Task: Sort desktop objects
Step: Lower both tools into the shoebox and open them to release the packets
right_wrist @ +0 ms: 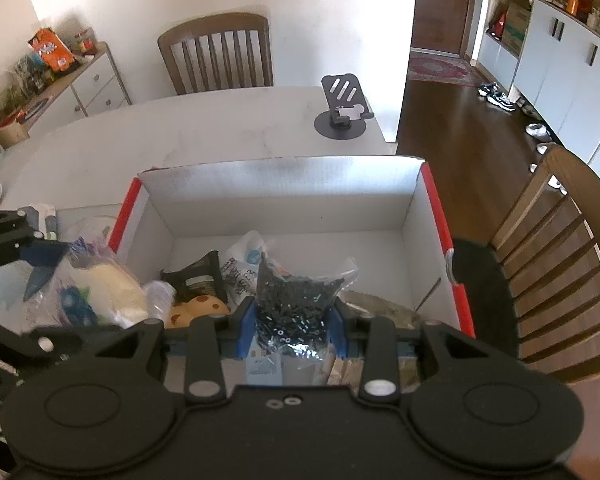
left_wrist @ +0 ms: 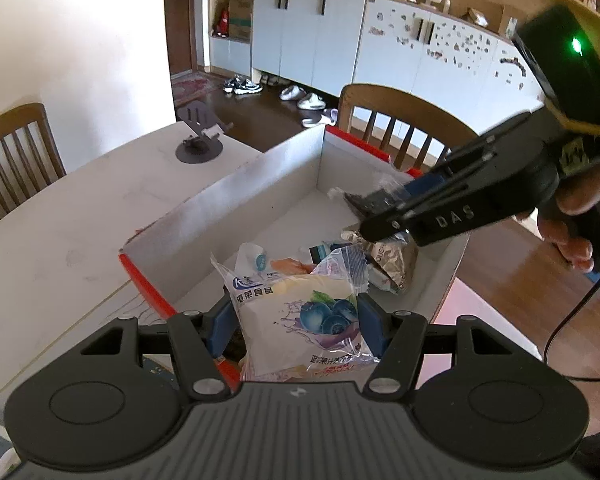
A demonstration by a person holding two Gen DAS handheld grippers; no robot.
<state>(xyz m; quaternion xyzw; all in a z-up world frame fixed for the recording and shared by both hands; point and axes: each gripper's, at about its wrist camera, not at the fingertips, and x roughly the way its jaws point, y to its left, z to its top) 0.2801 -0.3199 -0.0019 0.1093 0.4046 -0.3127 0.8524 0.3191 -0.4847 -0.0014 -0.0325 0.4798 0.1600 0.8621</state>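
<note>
Left gripper (left_wrist: 292, 320): clamped on a blueberry bread packet (left_wrist: 300, 320), held over the box (left_wrist: 236, 184) near rim.
Right gripper (right_wrist: 292, 328): pinched on a bag of screws (right_wrist: 296, 300) (hanging upright), directly above the box floor.
Nearer drop: right.

"DAS" on right gripper (left_wrist: 374, 216) arm, "食品" — blueberry bread packet (left_wrist: 300, 320)
</note>
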